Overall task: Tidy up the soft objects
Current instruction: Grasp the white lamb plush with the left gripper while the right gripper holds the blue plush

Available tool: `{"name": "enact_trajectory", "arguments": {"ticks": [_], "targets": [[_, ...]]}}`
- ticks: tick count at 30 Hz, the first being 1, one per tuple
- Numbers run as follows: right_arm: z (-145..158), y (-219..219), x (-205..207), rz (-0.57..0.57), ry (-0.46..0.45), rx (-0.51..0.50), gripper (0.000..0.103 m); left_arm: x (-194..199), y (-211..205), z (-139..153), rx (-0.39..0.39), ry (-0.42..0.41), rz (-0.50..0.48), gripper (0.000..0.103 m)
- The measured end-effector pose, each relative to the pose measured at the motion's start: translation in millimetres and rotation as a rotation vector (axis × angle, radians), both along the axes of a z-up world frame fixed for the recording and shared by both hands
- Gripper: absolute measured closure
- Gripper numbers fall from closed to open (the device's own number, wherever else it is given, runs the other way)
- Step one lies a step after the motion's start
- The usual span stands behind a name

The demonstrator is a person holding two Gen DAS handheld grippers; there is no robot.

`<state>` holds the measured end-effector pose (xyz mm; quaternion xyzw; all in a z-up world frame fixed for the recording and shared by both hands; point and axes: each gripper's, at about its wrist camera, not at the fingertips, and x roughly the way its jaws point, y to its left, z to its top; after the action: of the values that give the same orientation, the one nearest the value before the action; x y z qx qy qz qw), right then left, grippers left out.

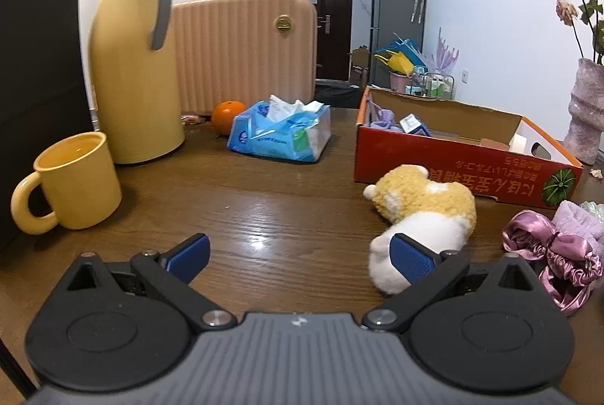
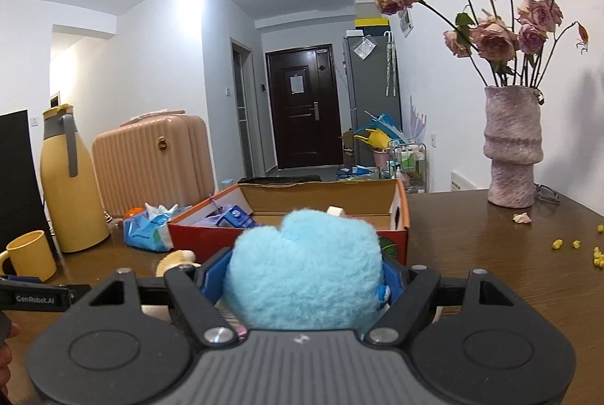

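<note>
Claw [image 2: 302, 286] on the right grips blue plush [image 2: 305, 269] before box [image 2: 287, 235]

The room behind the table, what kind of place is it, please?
Most likely a lived-in flat, seen from a wooden table near the entrance. A dark front door, a pink suitcase and a grey fridge with household clutter at its foot suggest a home.

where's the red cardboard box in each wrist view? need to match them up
Left wrist: red cardboard box sits right of centre on the table, behind the yellow-and-white plush.
Right wrist: the box is at centre, just beyond the blue plush held in the right gripper.
Shared landmark: the yellow thermos jug, at left in both views.
</note>
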<state>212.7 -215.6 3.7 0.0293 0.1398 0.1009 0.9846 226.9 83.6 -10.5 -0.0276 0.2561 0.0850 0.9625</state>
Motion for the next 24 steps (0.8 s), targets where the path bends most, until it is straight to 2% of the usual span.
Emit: {"name": "enact_trajectory", "arguments": {"ticks": [7,15,20,24], "targets": [[-0.9,-13.8,2.4,-0.028,0.003,-0.004,0.026,14.0,-17.0,0.2,0.008,-0.002,-0.029,0.0],[-7.1,-23.8,12.2,-0.083,0.046,-0.018,0.026,23.6,-26.6,-2.5,0.0,0.009,-0.075,0.0],[-9.7,-21.9,13.1,-0.088,0.055,-0.024,0.026,33.4,-32.2,-7.7,-0.036,0.051,-0.139,0.0],[-10.2,-21.9,13.6,-0.089,0.056,-0.024,0.026,40.6,-43.3,-10.5,-0.021,0.057,-0.183,0.0]]}}
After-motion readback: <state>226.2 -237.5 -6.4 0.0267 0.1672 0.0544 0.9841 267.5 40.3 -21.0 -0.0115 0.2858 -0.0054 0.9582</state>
